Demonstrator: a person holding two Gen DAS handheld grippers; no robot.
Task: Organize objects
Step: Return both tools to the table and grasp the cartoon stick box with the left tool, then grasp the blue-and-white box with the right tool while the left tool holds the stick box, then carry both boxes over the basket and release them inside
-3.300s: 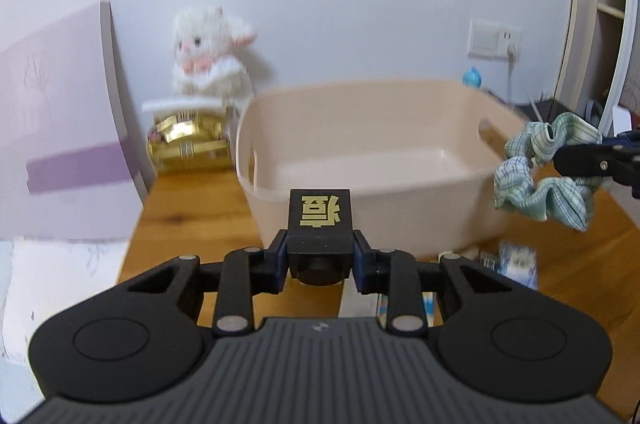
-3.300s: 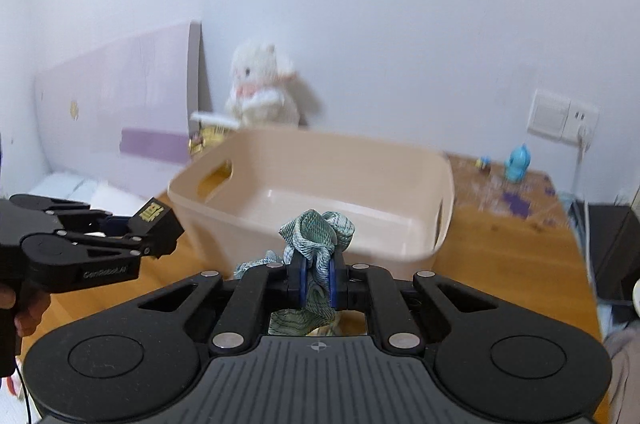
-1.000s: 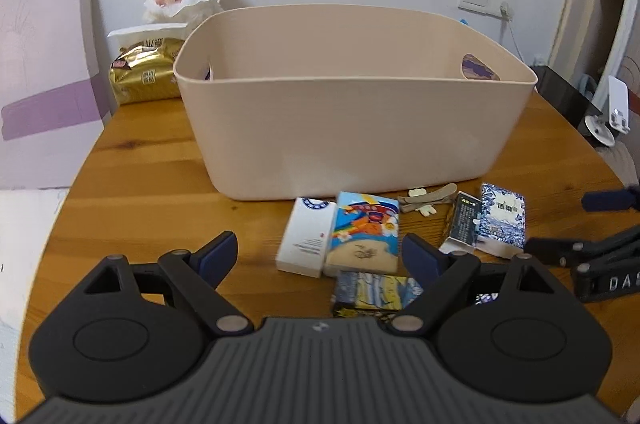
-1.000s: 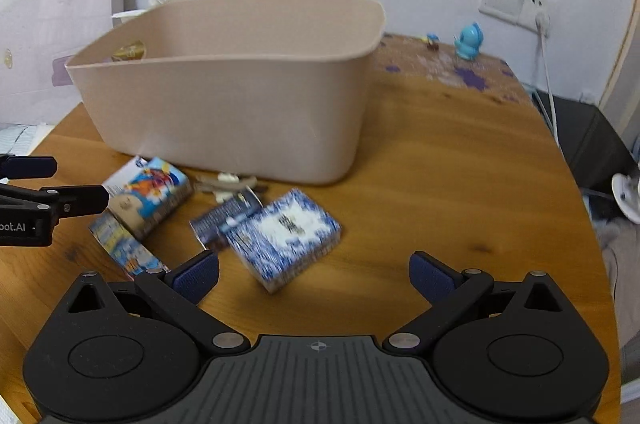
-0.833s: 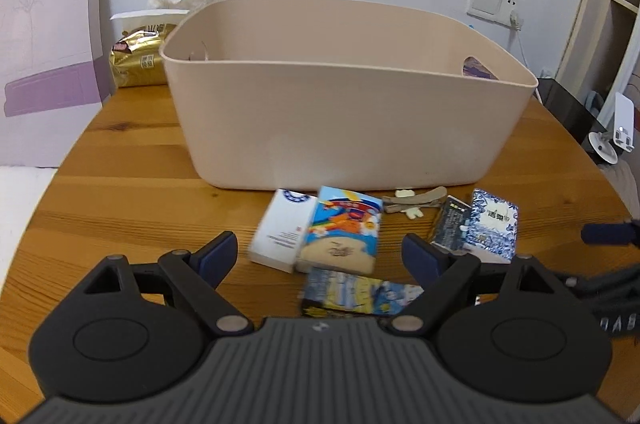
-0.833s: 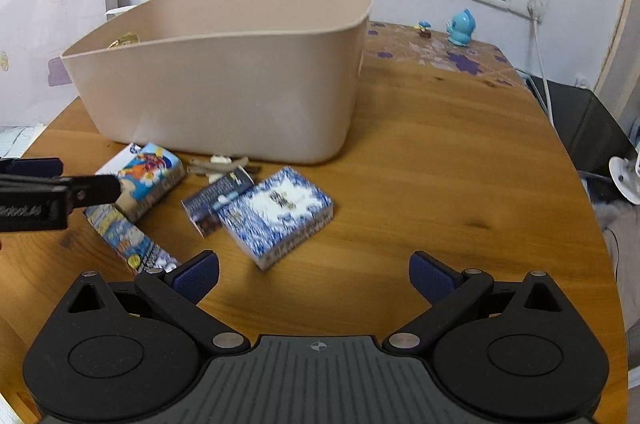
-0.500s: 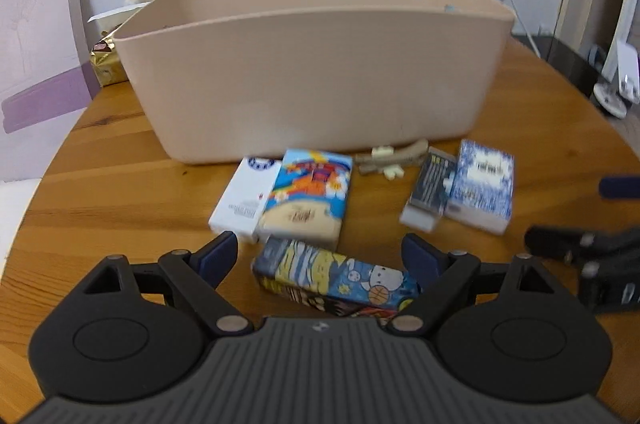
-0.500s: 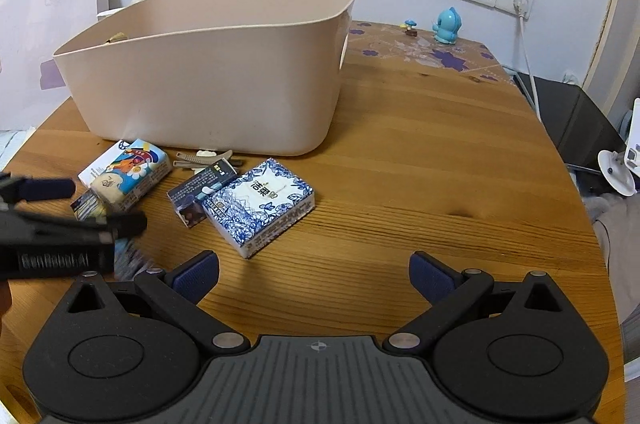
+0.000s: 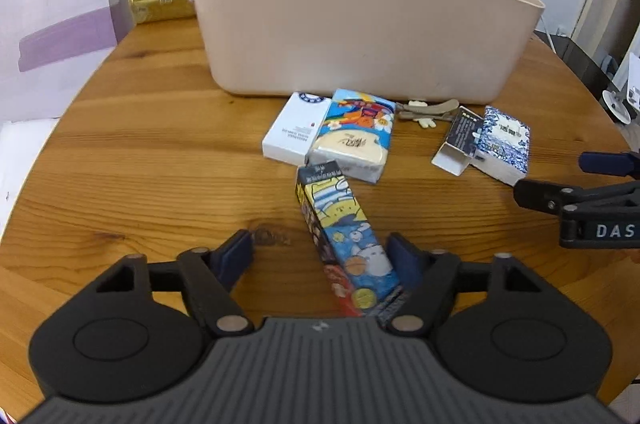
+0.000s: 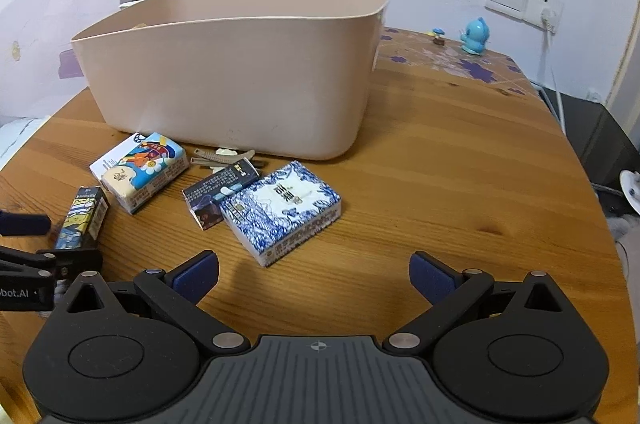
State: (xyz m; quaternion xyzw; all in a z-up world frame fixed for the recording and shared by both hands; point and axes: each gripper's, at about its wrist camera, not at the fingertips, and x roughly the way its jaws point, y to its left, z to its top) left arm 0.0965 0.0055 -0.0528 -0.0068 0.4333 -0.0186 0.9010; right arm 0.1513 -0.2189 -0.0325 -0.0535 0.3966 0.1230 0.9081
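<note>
The left hand-held gripper [image 9: 320,260] is wide open and low over the desk [image 9: 152,163], holding nothing — the long cartoon-printed box [image 9: 340,232] lies between its fingers, its near end close against the right pad while the left pad [image 9: 236,256] stands well clear. The box runs slightly askew, so the grasp would go better if the left hand-held gripper shifts a little to its right and turns to match the box's long axis before closing; otherwise one pad will likely push the box round.

The right hand-held gripper [image 10: 314,278] is also wide open and empty, with the blue-and-white patterned box [image 10: 280,209] just ahead of it, touching a small dark box [image 10: 218,193].

The beige bin [image 9: 360,19] stands farther ahead, beyond all the boxes, the likely place for them.
</note>
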